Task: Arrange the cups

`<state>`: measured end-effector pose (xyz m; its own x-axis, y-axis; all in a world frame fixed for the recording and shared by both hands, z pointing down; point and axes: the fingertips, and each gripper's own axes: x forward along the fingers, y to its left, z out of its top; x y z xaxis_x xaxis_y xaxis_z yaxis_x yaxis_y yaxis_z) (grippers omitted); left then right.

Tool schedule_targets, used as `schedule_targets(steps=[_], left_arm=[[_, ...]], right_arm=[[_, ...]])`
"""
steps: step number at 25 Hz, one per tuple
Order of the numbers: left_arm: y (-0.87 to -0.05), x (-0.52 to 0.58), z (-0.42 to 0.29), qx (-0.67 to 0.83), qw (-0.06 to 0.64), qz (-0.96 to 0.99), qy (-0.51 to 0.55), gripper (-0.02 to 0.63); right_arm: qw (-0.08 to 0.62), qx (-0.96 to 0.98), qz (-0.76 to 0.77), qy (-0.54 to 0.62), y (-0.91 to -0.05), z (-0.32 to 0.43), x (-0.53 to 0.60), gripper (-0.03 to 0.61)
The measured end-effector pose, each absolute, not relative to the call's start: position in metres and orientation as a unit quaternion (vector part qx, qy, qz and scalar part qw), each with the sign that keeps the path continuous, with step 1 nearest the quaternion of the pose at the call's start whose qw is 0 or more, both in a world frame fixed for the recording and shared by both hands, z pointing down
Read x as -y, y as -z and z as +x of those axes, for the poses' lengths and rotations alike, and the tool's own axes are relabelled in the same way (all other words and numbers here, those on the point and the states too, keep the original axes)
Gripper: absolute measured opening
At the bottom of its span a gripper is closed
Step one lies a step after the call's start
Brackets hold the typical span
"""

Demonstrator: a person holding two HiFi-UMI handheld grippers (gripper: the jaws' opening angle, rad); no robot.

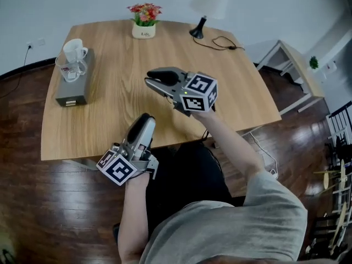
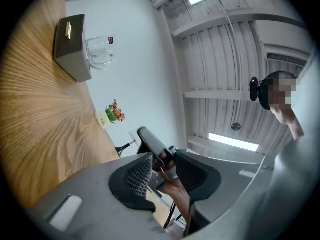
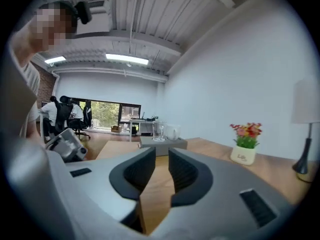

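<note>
Cups: a white mug (image 1: 74, 50) and a clear glass cup (image 1: 69, 70), both standing on a grey box (image 1: 73, 92) at the far left of the tabletop (image 1: 110, 111). The mug is at the box's far end and the glass is right next to it, on the side closer to the person.

Box axis: the long side runs away from the person along the left edge, so the two cups line up along it.

Right claw (image 1: 153, 79): it hovers over the middle of the tabletop, tips facing left. The jaws are a narrow slit apart with nothing between them, only wood showing through.

Left claw (image 1: 144, 120): it's down by the near edge, tilted upward. The jaws are spread and empty. All you see through the gap is the other gripper, well beyond it.

Key relation: from the right claw the cups are pretty much dead ahead, just above the gap, glass left and mug right, but well apart from it. From the left claw the box sits way off to the upper left, not on its line.

My take: the right hand looks better lined up for the first grab. It'd need wider jaws and a straight run left.

Other stuff: a flower pot (image 1: 144, 25) and a lamp (image 1: 206, 7) at the far edge, out of the way.
</note>
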<state>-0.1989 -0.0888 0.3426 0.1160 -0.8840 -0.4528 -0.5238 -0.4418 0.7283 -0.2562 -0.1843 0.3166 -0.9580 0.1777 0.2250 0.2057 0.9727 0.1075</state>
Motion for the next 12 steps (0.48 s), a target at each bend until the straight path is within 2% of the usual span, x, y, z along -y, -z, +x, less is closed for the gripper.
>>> schedule_targets(steps=[3,7,12], left_arm=[[-0.344,0.093,-0.186,0.483,0.210,0.732,0.432,0.141],[-0.348,0.100,-0.166,0.483,0.210,0.747,0.406,0.141],[-0.351,0.110,-0.142,0.483,0.204,0.768,0.368,0.143]], right_arm=[[0.078,0.993,-0.021,0.087,-0.310,-0.168,0.217,0.077],[0.028,0.995,0.085,0.053,-0.313,-0.063,0.263,0.075],[-0.020,0.989,0.143,0.020,-0.328,0.014,0.283,0.075]])
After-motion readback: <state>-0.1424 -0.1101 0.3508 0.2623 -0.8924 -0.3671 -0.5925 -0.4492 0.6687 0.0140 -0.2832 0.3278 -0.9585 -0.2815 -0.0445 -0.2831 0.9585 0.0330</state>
